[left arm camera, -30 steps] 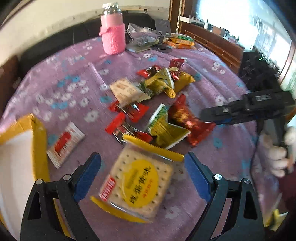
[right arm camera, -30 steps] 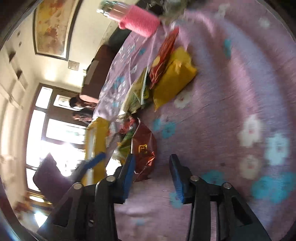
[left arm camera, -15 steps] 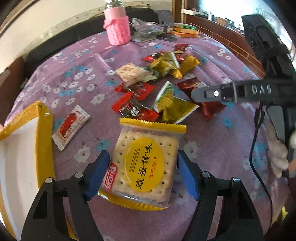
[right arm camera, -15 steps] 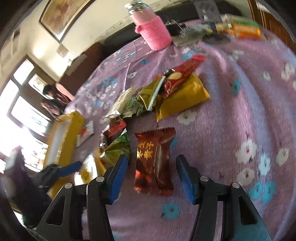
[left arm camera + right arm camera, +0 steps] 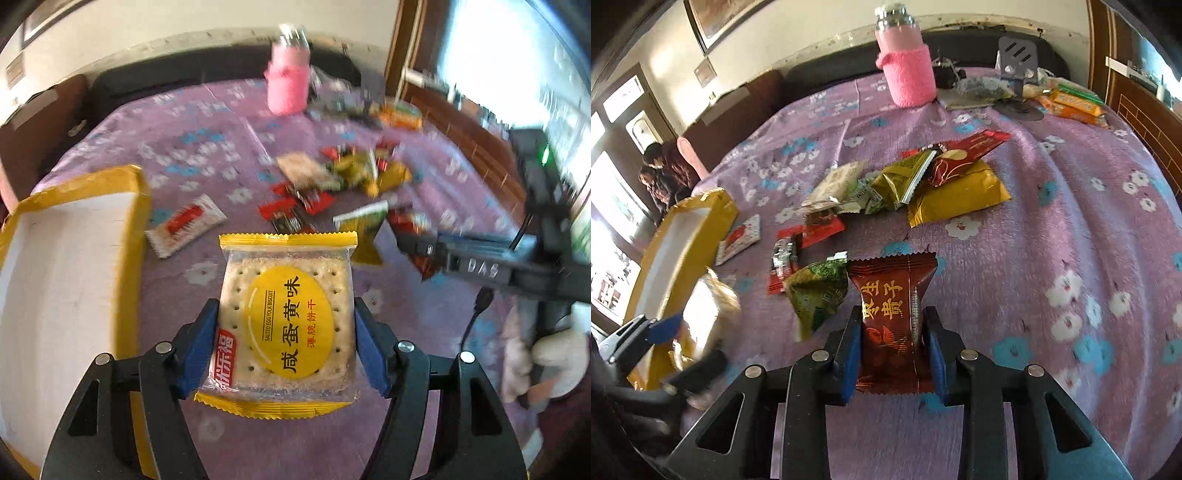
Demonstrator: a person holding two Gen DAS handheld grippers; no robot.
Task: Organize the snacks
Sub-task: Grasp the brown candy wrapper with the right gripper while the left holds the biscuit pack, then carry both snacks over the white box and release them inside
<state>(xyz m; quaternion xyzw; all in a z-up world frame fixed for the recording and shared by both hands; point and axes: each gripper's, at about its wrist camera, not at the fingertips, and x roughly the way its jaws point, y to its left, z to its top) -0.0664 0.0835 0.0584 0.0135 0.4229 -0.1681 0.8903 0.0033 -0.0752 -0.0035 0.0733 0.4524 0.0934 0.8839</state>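
- Just left of the left gripper (image 5: 284,347) stands the open yellow box (image 5: 129,206); its jaws are closing on the cracker packet (image 5: 286,321), lifted clear of the counter (image 5: 207,147).
- The right gripper (image 5: 892,350), farther from the box, is closing on the brown candy wrapper (image 5: 890,314), long axis pointing away.

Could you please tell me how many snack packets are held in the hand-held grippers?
2: the biscuit pack in the left hand-held gripper, and the dark red packet in the right hand-held gripper. Both pairs of jaws are closing on them.
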